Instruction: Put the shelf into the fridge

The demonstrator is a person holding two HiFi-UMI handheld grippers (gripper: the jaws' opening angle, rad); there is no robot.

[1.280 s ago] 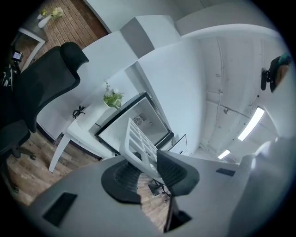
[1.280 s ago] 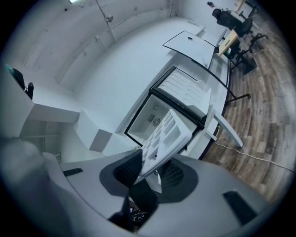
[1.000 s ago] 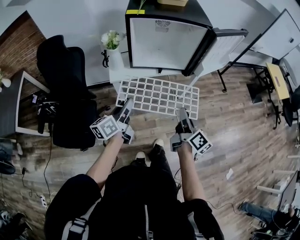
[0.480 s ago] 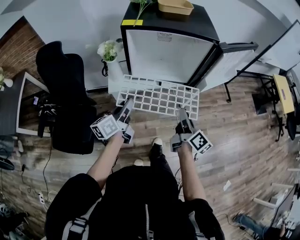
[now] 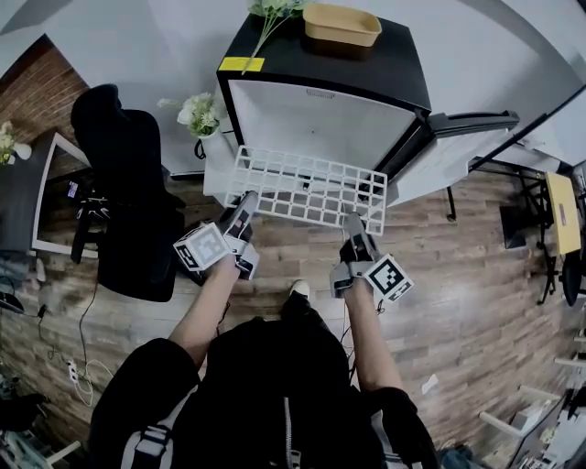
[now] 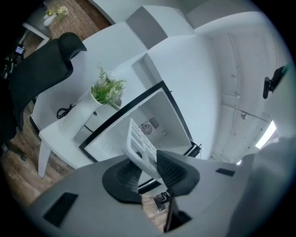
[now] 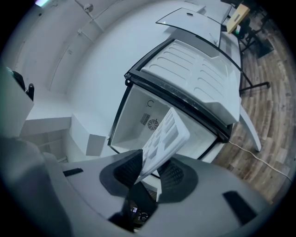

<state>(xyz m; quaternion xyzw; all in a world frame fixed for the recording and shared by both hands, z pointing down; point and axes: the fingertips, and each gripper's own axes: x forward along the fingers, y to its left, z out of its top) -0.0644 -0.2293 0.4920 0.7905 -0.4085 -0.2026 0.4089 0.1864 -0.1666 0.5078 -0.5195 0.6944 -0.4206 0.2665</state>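
Note:
The white grid shelf (image 5: 307,188) hangs level in front of the open black fridge (image 5: 320,119), its far edge at the fridge's opening. My left gripper (image 5: 245,206) is shut on the shelf's near left edge. My right gripper (image 5: 354,224) is shut on the near right edge, and its jaws have just closed a little tighter. In the left gripper view the shelf (image 6: 141,146) runs from between the pads of my left gripper (image 6: 149,172) toward the white fridge interior (image 6: 152,118). In the right gripper view the shelf (image 7: 164,136) sits between the pads of my right gripper (image 7: 150,172), and the fridge door (image 7: 199,78) stands open at the right.
The fridge door (image 5: 458,151) swings out to the right. A tan tray (image 5: 341,25) sits on the fridge top. A white vase of flowers (image 5: 197,114) stands on a white side table (image 5: 220,156) left of the fridge. A black office chair (image 5: 128,183) is further left.
Both grippers have carried the shelf forward toward the fridge. The person has stepped closer, and the fridge now lies nearer in the head view.

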